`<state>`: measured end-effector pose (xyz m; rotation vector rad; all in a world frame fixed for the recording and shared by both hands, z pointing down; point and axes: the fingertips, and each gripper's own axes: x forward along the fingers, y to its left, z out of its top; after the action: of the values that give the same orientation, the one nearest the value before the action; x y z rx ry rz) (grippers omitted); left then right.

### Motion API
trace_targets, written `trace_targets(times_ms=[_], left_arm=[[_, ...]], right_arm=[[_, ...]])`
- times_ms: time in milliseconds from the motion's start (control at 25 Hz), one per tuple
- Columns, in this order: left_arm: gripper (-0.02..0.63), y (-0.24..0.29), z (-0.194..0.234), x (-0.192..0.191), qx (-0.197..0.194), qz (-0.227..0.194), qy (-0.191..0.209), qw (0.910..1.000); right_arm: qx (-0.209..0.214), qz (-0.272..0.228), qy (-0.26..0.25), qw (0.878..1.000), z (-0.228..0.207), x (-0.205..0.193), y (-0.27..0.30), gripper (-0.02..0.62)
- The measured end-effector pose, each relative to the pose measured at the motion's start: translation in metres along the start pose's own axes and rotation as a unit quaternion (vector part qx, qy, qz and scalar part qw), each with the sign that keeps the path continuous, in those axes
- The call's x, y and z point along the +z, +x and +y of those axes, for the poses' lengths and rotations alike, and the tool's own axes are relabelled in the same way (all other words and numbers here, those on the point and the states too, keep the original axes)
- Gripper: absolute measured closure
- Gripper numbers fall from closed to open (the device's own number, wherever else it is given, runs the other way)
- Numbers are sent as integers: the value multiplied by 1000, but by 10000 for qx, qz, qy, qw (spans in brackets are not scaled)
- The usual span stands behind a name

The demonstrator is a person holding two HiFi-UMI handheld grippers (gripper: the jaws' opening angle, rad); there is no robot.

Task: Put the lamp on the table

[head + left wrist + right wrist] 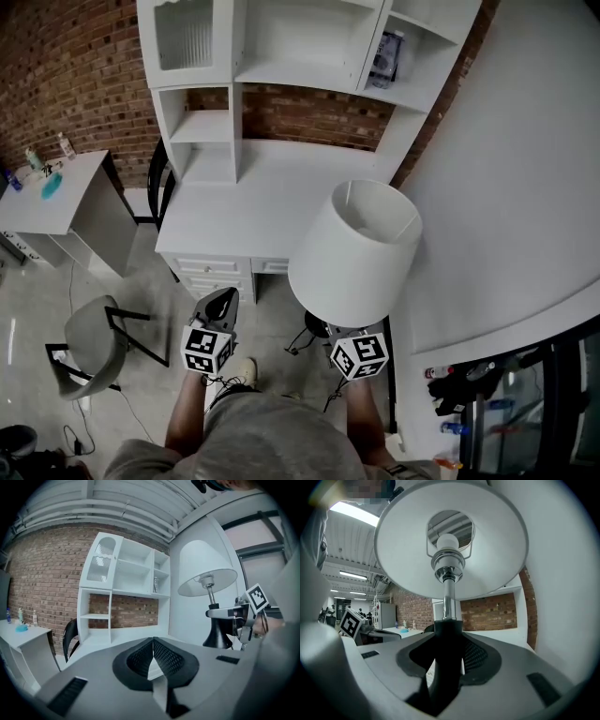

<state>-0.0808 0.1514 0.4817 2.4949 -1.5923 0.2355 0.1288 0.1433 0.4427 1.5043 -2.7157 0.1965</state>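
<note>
Lamp is pinched at its black neck in the right gripper jaws, while the left gripper jaws are pressed together.

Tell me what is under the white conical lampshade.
A white bulb, a metal stem and the black lamp base, held by the right gripper. Seen from above, the shade hides bulb and stem.

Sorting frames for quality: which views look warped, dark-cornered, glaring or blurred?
Head view: evenly lit, sharp, white wall edge bowed. Left gripper view: fisheye, black corners, shelf unit curved. Right gripper view: fisheye too, ceiling light glares, lamp base dark beneath its bright shade.
</note>
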Motion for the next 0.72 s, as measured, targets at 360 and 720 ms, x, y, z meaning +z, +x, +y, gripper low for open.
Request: trace_targets(times_ms=[360, 720], left_arm=[[601, 41, 47, 17, -400, -23, 81, 9992], [601, 58, 97, 9, -542, 100, 57, 9985]], right_arm=[[-232, 17, 49, 9997, 8, 6, 58, 436], [-538, 144, 180, 9983, 12, -10, 102, 436]])
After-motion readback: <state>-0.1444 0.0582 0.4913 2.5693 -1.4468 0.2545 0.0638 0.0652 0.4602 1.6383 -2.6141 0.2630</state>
